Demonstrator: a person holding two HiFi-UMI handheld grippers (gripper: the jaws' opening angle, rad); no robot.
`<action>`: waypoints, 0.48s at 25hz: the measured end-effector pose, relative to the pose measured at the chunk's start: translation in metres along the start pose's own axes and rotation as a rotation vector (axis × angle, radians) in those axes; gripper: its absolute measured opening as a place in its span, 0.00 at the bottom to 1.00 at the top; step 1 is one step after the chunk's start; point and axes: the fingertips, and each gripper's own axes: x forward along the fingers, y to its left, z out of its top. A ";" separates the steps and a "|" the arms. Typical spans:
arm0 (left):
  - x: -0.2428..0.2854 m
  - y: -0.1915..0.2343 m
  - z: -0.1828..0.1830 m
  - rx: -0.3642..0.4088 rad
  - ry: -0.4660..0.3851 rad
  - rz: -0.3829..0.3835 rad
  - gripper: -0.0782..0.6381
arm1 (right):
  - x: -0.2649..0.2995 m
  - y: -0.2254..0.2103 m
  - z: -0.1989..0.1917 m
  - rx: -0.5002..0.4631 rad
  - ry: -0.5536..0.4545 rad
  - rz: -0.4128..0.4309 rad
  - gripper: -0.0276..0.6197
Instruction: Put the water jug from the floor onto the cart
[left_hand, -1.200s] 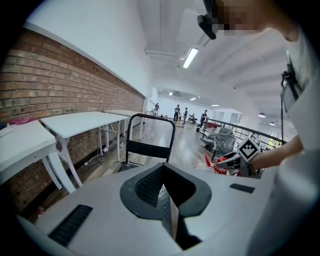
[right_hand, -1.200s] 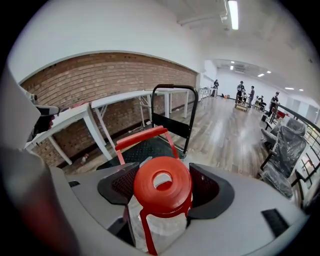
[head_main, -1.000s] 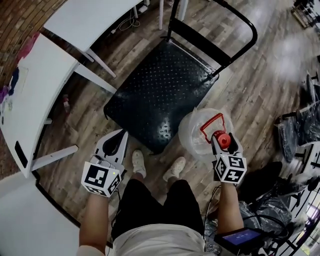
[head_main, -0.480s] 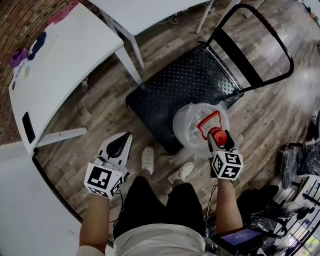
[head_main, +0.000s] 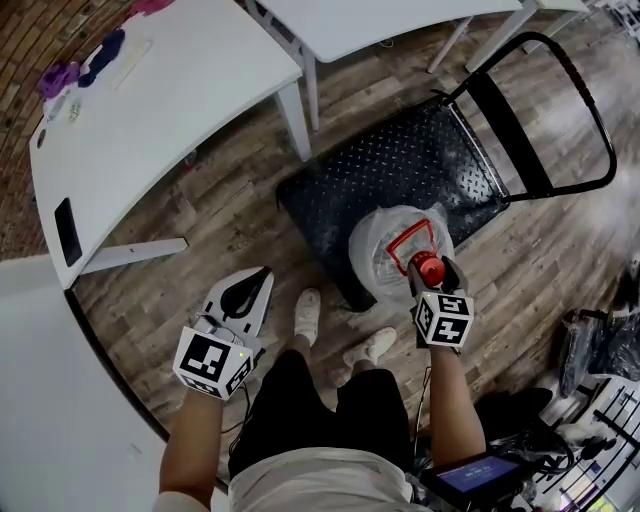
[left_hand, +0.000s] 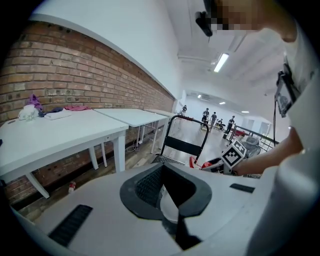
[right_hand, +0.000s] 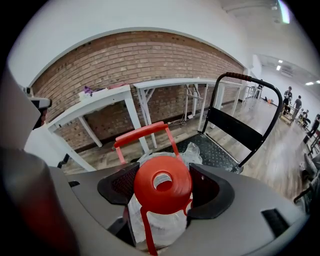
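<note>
Water jug (head_main: 385, 250) at cart (head_main: 400, 170), wooden floor (head_main: 230, 225)

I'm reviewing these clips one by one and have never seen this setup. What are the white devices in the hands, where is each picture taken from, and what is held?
No robot here: a person holds a two-jaw gripper in each hand; the marker cubes belong to them. The head view comes from a camera on the person's head, looking down. The two gripper views come from cameras riding on each gripper, looking along its jaws. The right gripper is clamped at the red-capped neck of a clear water jug, at the near edge of the black cart; whether the jug rests there I cannot tell. The left gripper is closed and empty. A white table stands beside the cart on the wooden floor.
</note>
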 end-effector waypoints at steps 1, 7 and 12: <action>-0.001 0.002 -0.001 -0.002 0.000 -0.001 0.11 | 0.003 0.004 -0.001 -0.008 0.006 0.001 0.53; -0.007 0.013 -0.005 -0.012 0.000 -0.015 0.11 | 0.010 0.013 -0.002 -0.013 0.013 -0.005 0.53; -0.006 0.015 -0.005 -0.018 -0.005 -0.046 0.11 | 0.009 0.013 0.005 0.029 0.010 -0.017 0.53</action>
